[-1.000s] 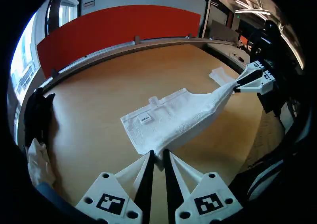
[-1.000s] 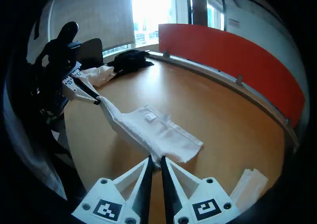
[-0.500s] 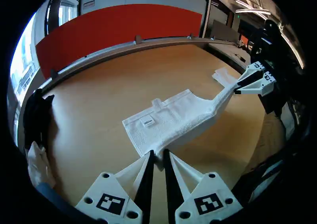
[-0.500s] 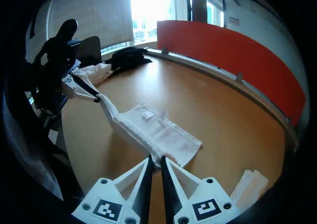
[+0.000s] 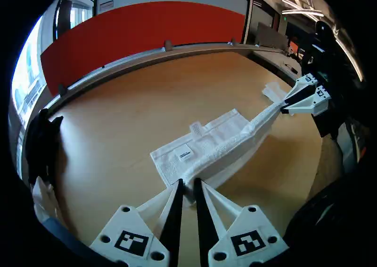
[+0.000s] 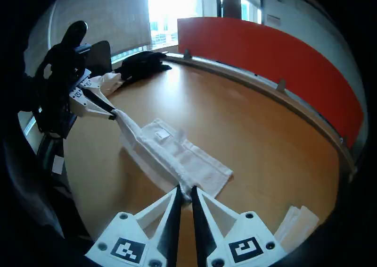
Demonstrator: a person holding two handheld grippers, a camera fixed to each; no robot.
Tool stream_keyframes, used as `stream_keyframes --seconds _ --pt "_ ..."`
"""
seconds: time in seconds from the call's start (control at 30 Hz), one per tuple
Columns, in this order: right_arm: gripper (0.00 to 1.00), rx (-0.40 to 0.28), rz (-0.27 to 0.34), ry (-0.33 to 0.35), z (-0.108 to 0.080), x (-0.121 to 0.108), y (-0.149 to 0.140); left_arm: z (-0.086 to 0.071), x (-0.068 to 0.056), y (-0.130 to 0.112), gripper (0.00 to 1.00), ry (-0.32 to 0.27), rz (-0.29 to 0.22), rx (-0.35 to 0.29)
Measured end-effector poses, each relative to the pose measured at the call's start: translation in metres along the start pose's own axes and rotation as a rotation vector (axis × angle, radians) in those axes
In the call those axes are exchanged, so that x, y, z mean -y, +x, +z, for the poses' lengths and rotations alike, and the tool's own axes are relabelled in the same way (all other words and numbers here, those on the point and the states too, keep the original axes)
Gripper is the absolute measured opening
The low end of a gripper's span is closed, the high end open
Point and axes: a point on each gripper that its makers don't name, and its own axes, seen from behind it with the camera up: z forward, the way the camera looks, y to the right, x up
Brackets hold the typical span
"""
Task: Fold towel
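The left claw (image 5: 187,184) and right claw (image 6: 185,191) pinch corners of the white terry towel (image 5: 212,144) over the wooden table (image 5: 132,106); moving them level should align edges.

No legible text anywhere. Centre of the left gripper view: the towel (image 5: 212,144) carries a small white sewn label (image 5: 184,153), print too small to read. Upper left: wall sign (image 5: 106,5), unreadable. Bottom: square black-and-white markers (image 5: 132,243) on the left gripper (image 5: 187,186), patterns only, no letters.
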Motion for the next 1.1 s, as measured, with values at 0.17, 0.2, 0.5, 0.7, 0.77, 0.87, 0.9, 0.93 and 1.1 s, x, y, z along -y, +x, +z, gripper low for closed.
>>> stream_keyframes --seconds 0.17,0.2,0.5,0.7,0.77,0.87,0.9,0.93,1.1 --pt "0.15 0.011 0.007 -0.005 0.011 -0.008 -0.001 0.014 0.008 0.001 0.18 0.006 0.004 0.006" --pt "0.15 0.013 0.010 -0.006 0.013 -0.009 -0.001 0.016 0.009 0.002 0.18 0.007 0.003 0.007" --pt "0.15 0.038 0.035 -0.010 0.032 -0.024 -0.007 0.037 0.017 0.002 0.18 0.009 0.004 0.021" --pt "0.15 0.062 0.041 -0.011 0.042 -0.031 -0.016 0.050 0.019 -0.003 0.18 0.002 0.015 0.039" --pt "0.15 0.075 0.048 -0.007 0.047 -0.033 -0.021 0.056 0.020 -0.006 0.18 0.003 0.018 0.050" --pt "0.15 0.090 0.056 -0.006 0.053 -0.036 -0.026 0.064 0.022 -0.009 0.18 0.004 0.020 0.061" --pt "0.15 0.094 0.059 -0.007 0.055 -0.037 -0.027 0.067 0.022 -0.010 0.18 0.004 0.021 0.065" --pt "0.15 0.098 0.061 -0.008 0.057 -0.038 -0.029 0.069 0.023 -0.010 0.18 0.004 0.021 0.068" --pt "0.16 0.109 0.073 -0.014 0.065 -0.043 -0.031 0.079 0.026 -0.011 0.18 0.009 0.023 0.077"
